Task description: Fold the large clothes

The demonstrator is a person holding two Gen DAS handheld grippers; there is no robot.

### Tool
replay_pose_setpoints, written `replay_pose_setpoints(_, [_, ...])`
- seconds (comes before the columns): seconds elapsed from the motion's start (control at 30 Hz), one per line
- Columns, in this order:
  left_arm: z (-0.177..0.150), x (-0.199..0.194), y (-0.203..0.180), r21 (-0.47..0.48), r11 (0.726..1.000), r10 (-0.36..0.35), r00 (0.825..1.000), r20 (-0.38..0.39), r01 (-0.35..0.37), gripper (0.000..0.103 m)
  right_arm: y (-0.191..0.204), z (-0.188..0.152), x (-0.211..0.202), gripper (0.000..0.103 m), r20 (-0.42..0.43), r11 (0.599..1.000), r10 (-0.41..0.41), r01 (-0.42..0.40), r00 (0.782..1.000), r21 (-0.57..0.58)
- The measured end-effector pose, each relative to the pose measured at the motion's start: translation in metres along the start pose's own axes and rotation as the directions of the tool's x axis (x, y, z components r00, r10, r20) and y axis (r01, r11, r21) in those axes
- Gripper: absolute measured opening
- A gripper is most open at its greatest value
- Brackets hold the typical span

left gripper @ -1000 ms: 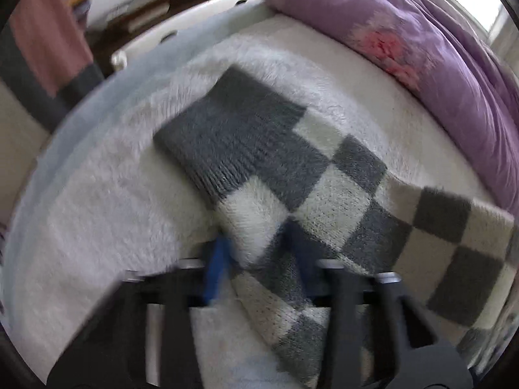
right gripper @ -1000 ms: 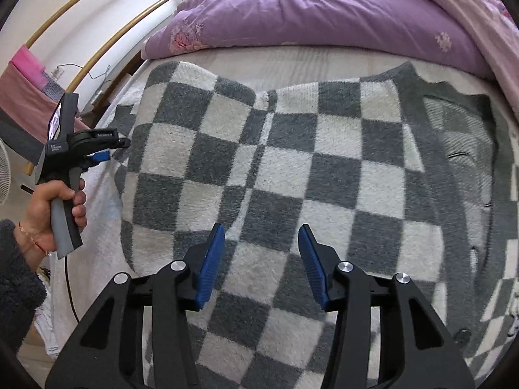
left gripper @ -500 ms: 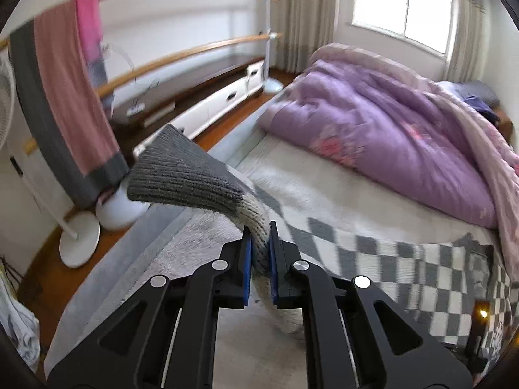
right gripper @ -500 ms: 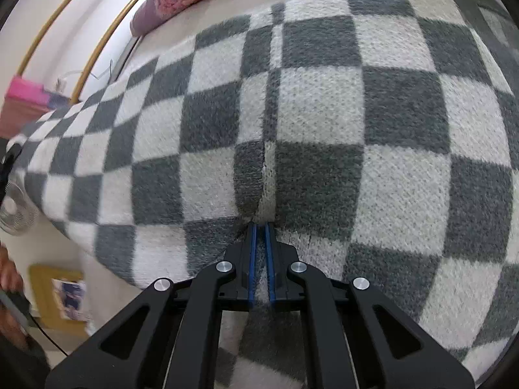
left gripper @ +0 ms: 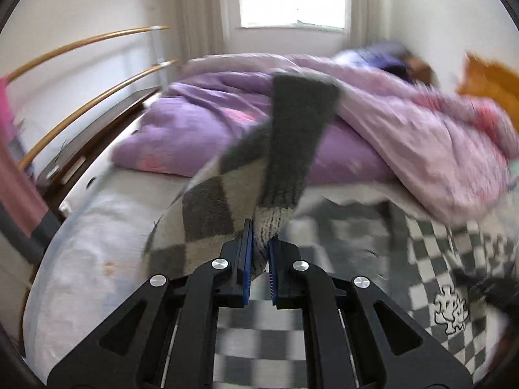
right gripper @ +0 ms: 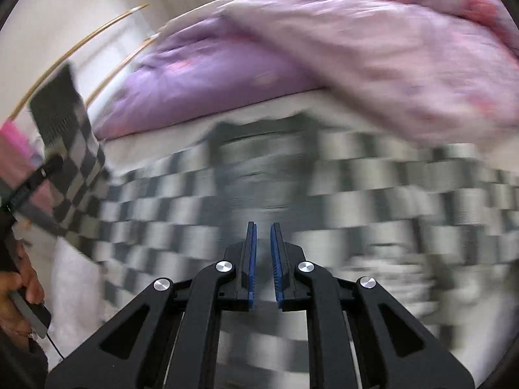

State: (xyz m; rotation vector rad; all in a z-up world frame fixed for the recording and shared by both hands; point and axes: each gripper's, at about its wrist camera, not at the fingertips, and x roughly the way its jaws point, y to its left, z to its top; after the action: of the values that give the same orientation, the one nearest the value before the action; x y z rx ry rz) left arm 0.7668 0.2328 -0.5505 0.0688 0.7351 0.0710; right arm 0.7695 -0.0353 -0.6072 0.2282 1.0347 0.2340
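Note:
A grey-and-white checkered cardigan (right gripper: 324, 194) lies spread on the bed, blurred by motion. My left gripper (left gripper: 260, 249) is shut on its sleeve (left gripper: 279, 175), held up in the air with the dark grey cuff (left gripper: 301, 113) standing above the jaws. In the right wrist view the raised sleeve (right gripper: 69, 136) and the left gripper's body show at the far left. My right gripper (right gripper: 262, 246) hovers over the cardigan's middle, its blue pads close together with a narrow gap; nothing shows between them.
A purple duvet (left gripper: 207, 129) and a pink quilt (left gripper: 421, 136) are heaped along the far side of the bed. Curved wooden rails (left gripper: 81, 81) stand at the left. A white fleece sheet (left gripper: 97, 243) covers the mattress edge.
The left gripper has lifted the sleeve higher and swung it right, over the cardigan. The right gripper has let go of the fabric fold and pulled back upward.

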Motion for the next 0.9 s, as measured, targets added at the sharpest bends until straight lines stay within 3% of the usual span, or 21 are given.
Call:
replay_pose_setpoints(0.2, [-0.039,0.066,-0.128,0.081,0.994,-0.059,0.987,-0.151,0.072,0.009,-0.13,0.006,-0.07,0.01,0.023,0.985,-0.164,0.163,0.986,0.056])
replay_pose_setpoints(0.3, [-0.063,0.09,-0.163,0.146,0.988,-0.025,0.977,-0.213,0.057,0.009,-0.182,0.011,-0.087,0.01,0.008,0.976,-0.194,0.192,0.981,0.103])
replay_pose_setpoints(0.4, [-0.077,0.106,-0.184,0.192,0.981,0.012,0.974,-0.227,0.033,0.009,-0.226,0.015,-0.091,0.01,-0.01,0.964,-0.224,0.223,0.975,0.144])
replay_pose_setpoints(0.5, [-0.086,0.122,-0.199,0.226,0.974,0.042,0.957,-0.288,0.025,0.014,-0.267,0.015,-0.09,0.011,-0.053,0.949,-0.179,0.186,0.982,0.256])
replay_pose_setpoints(0.53, [-0.088,0.127,-0.203,0.229,0.973,0.046,0.946,-0.322,0.03,0.025,-0.279,0.013,-0.088,0.019,-0.068,0.932,-0.173,0.186,0.983,0.31])
replay_pose_setpoints(0.57, [-0.09,0.129,-0.204,0.222,0.974,0.027,0.936,-0.351,0.055,0.053,-0.29,0.01,-0.085,0.022,-0.102,0.913,-0.179,0.204,0.979,0.353])
replay_pose_setpoints(0.63, [-0.092,0.119,-0.21,0.196,0.973,-0.052,0.939,-0.339,0.125,0.074,-0.302,0.006,-0.081,0.038,-0.113,0.895,-0.144,0.178,0.983,0.408])
replay_pose_setpoints(0.7, [-0.091,0.105,-0.218,0.234,0.963,-0.057,0.953,-0.299,0.131,0.081,-0.308,0.0,-0.075,0.048,-0.162,0.871,-0.173,0.228,0.971,0.436])
replay_pose_setpoints(0.73, [-0.089,0.1,-0.223,0.253,0.958,-0.058,0.954,-0.294,0.136,0.09,-0.307,-0.002,-0.072,0.047,-0.17,0.868,-0.173,0.232,0.97,0.439])
replay_pose_setpoints(0.8, [-0.087,0.094,-0.228,0.239,0.958,-0.086,0.955,-0.286,0.158,0.09,-0.302,-0.005,-0.067,0.047,-0.185,0.865,-0.17,0.236,0.968,0.442])
replay_pose_setpoints(0.9, [-0.09,0.096,-0.229,0.213,0.969,-0.054,0.949,-0.311,0.125,0.09,-0.295,-0.017,-0.06,0.048,-0.183,0.82,-0.105,0.189,0.978,0.54])
